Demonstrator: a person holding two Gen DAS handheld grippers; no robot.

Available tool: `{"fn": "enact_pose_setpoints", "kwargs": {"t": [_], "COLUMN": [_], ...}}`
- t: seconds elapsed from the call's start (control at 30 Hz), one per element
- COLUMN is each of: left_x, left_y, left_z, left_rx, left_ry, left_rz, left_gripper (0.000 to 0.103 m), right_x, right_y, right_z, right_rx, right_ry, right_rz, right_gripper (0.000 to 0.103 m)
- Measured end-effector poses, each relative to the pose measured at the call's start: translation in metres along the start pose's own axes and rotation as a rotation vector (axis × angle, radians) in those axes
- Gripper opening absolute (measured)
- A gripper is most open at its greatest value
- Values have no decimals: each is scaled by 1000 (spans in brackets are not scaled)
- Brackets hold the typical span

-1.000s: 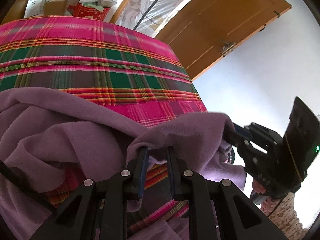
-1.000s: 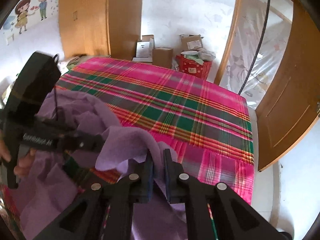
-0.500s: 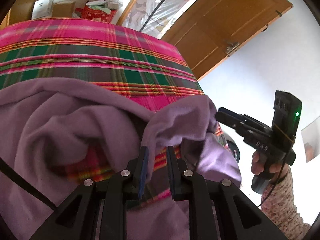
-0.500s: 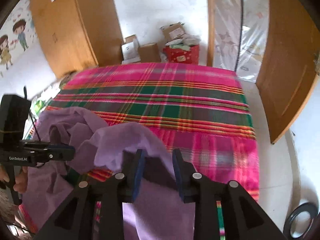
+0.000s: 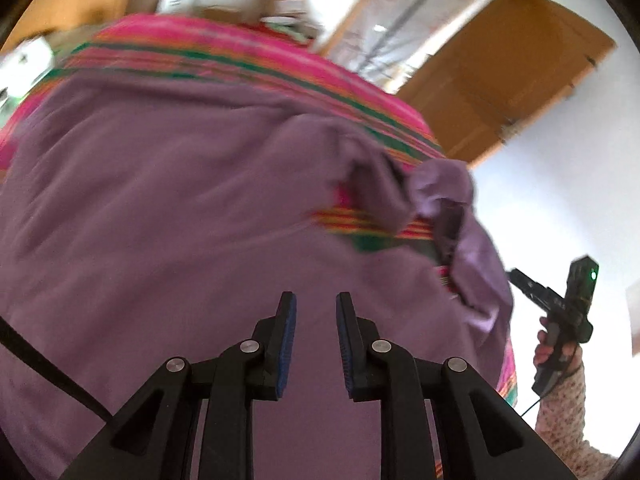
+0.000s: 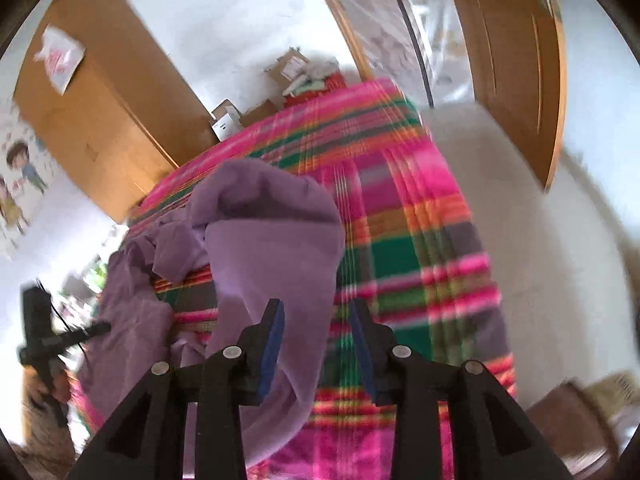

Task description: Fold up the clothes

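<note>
Purple garment [image 5: 180, 220] had dropped from both tongs onto the plaid bed [image 6: 420, 240]: left tongs [image 5: 316, 340] stood parted and empty, right tongs [image 6: 318, 344] were opening, a fold hanging loose between them. Spreading was done; folding looked next.

Plaid blanket [image 6: 400, 216] in pink/green/orange is covering the bed, hanging over its near edge. Wooden wardrobe [image 6: 108, 120] is standing by the left wall; a white plastic bag [image 6: 60, 56] is hanging on its front. Cardboard boxes [image 6: 228, 120] are sitting on the floor beyond the bed's far end, w/ a red box [image 6: 320, 88], probably holding papers or cloth, beside them; blur is hiding detail. Wooden door [image 5: 504, 76] is standing open to the right. Clear plastic sheeting [image 6: 392, 20] is covering the doorway next to it. Cartoon wall sticker [image 6: 20, 172] is showing two children, far left.
</note>
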State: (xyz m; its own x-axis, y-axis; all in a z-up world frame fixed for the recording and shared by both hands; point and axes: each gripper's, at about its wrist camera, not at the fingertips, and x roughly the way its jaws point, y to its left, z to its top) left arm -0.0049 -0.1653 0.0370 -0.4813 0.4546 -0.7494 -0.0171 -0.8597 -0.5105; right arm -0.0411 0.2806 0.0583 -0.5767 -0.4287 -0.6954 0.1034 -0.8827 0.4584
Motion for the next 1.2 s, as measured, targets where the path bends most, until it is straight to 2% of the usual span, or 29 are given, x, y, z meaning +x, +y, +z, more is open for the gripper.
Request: {"fn": "enact_pose_setpoints", "kwargs": {"t": [0.1,0.17,0.27,0.4,0.47,0.5,0.53,0.6,0.77,0.93,1.2], "left_x": [-1,1,6,19,24,27,29,34,44,48,51], "left_y": [13,9,-7,-29,-39,-44,-49,-59,-70,-79,-83], "left_z": [-15,-23,-30,-40,-44,-46,-47,-49,-55,-61,-69], "left_rx": [-42,-39,13,106,133,149,164,186,222,248,250], "left_ry": [13,15,43,91,107,113,117,129,151,161,164], "left_rz": [10,-15,-61,-50,-56,-59,-62,-77,-73,-79,-76], "left_gripper": [21,21,21,21,21,21,21,21,22,22,22], "right_x": [9,17,33,52,55,54,52,48,25,-20,-80], "right_y": [-8,-8,-5,-3,-7,-8,-8,-8,-5,-6,-18], "right_z": [-2,-1,-1,-2,-3,-3,-4,-5,-8,-13,-26], "right_rx": [56,65,65,62,92,102,101,98,95,89,92], "right_ry": [-4,1,45,111,100,91,77,50,-42,-181,-328], "right_rz": [53,69,95,134,154,158,163,173,195,200,121], "right_gripper": [35,35,35,35,27,16,8,6,6,5,5]}}
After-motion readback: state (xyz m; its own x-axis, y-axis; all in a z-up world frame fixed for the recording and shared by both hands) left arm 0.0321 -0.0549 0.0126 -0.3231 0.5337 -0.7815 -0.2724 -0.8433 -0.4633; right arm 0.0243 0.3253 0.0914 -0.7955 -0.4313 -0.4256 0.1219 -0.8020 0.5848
